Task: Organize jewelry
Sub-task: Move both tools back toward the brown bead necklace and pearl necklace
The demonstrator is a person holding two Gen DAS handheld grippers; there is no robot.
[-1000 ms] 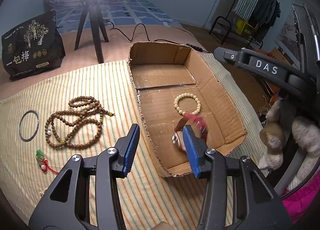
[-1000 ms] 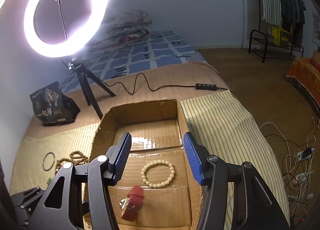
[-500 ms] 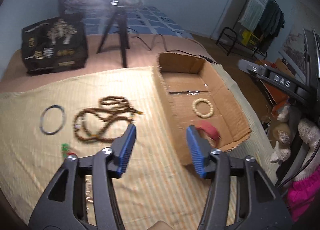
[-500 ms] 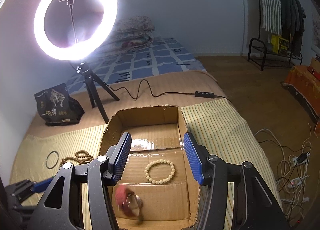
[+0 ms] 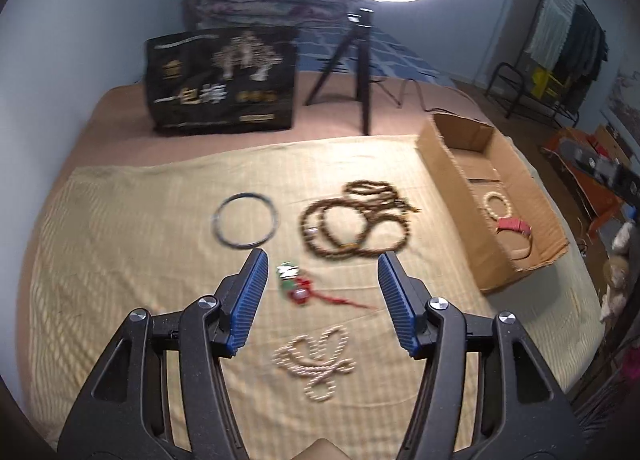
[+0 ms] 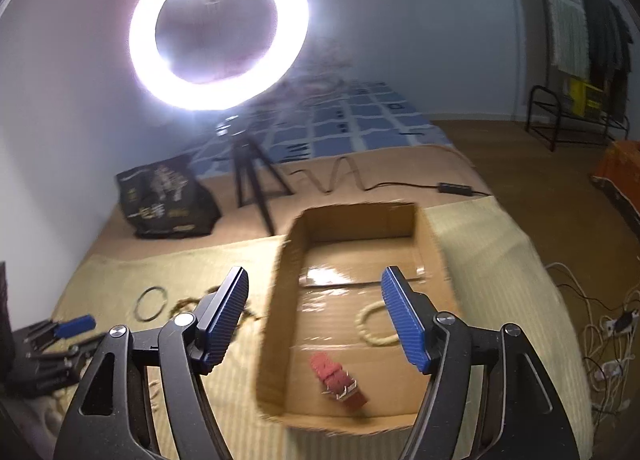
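My left gripper (image 5: 320,272) is open and empty above the striped cloth, over a green and red charm (image 5: 296,286). A pale bead string (image 5: 316,360) lies nearer me. A dark bangle (image 5: 244,220) and a brown bead necklace (image 5: 356,224) lie beyond. The cardboard box (image 5: 448,196) at right holds a cream bracelet (image 5: 496,206) and a red watch strap (image 5: 510,225). My right gripper (image 6: 314,312) is open and empty above the box (image 6: 276,292); the red strap (image 6: 338,376) and cream bracelet (image 6: 370,324) lie inside.
A ring light on a tripod (image 5: 360,72) and a black bag (image 5: 222,84) stand behind the cloth. A cable (image 6: 360,184) runs behind the box. Plush toys (image 5: 618,268) sit past the right edge. The left gripper shows in the right wrist view (image 6: 60,334).
My left gripper let the red strap drop into the box, then swung left over the cloth toward the charm. My right gripper shifted slightly and stays open over the box.
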